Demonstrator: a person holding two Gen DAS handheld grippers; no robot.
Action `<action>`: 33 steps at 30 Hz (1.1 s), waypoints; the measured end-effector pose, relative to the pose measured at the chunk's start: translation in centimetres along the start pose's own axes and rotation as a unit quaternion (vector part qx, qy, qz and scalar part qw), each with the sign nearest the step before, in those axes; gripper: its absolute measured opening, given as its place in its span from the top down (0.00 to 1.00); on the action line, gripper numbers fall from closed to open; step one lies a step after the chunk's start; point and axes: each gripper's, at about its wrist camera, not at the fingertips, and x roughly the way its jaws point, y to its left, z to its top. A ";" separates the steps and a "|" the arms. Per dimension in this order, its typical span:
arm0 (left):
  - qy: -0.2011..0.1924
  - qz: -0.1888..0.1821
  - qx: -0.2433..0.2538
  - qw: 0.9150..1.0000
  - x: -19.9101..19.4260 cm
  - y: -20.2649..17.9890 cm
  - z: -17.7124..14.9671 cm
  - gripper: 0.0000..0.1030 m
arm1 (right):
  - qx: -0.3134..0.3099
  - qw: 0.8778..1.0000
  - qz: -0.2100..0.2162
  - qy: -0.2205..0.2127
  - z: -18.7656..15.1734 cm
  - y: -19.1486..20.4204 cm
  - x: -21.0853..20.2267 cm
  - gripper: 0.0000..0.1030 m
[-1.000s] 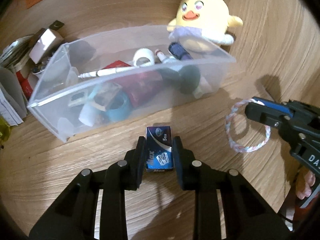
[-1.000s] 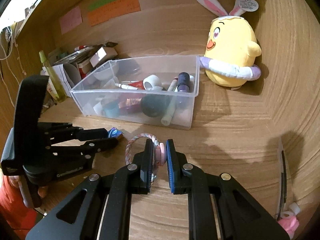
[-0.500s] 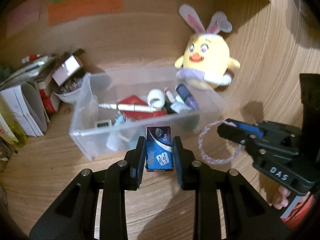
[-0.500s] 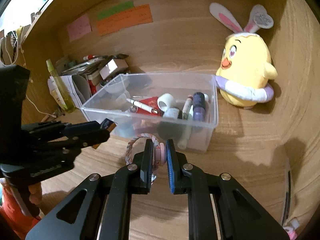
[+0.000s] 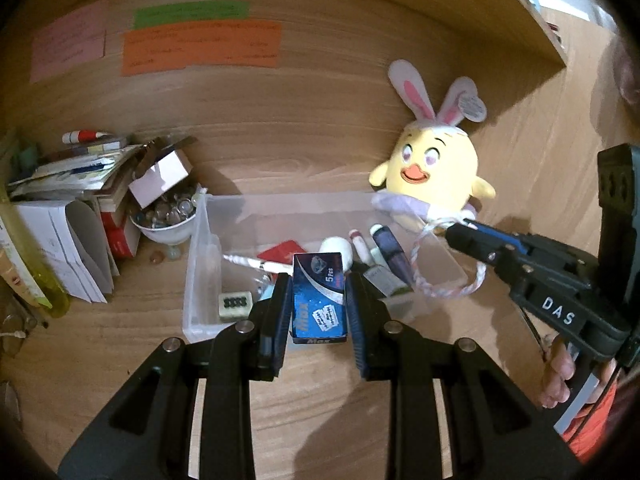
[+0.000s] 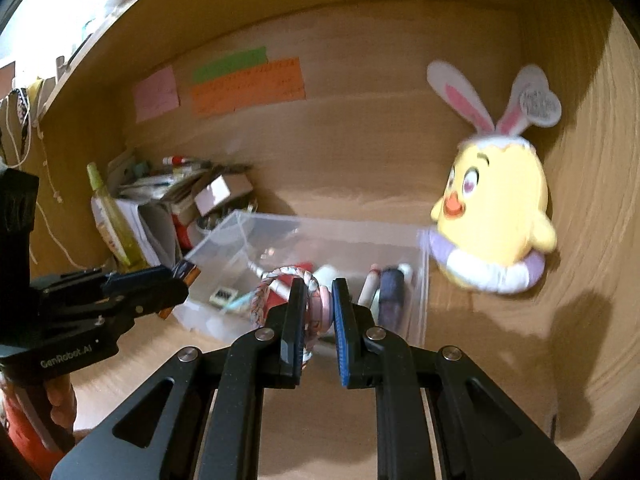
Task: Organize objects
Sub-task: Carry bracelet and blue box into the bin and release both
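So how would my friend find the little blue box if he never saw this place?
Find the big yellow chick plush with bunny ears, then the clear plastic bin beside it. In front of the bin, the left gripper pinches a small dark blue box. It is the only box held up, printed "Max".

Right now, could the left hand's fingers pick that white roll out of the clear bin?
Probably not yet: the left gripper is shut on the blue box, so its fingers are occupied. The white roll lies uncovered in the open-topped clear bin, so otherwise the way looks free.
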 end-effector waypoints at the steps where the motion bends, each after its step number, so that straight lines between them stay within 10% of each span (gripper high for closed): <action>1: -0.001 0.004 0.000 1.000 0.2 0.1 0.2 0.74 | -0.001 1.000 -0.001 -0.002 0.4 0.0 0.2 0.89; 33: 0.062 0.059 -0.011 0.996 8.5 2.9 0.9 0.72 | -0.011 0.994 0.008 0.104 -0.8 0.8 10.4 0.78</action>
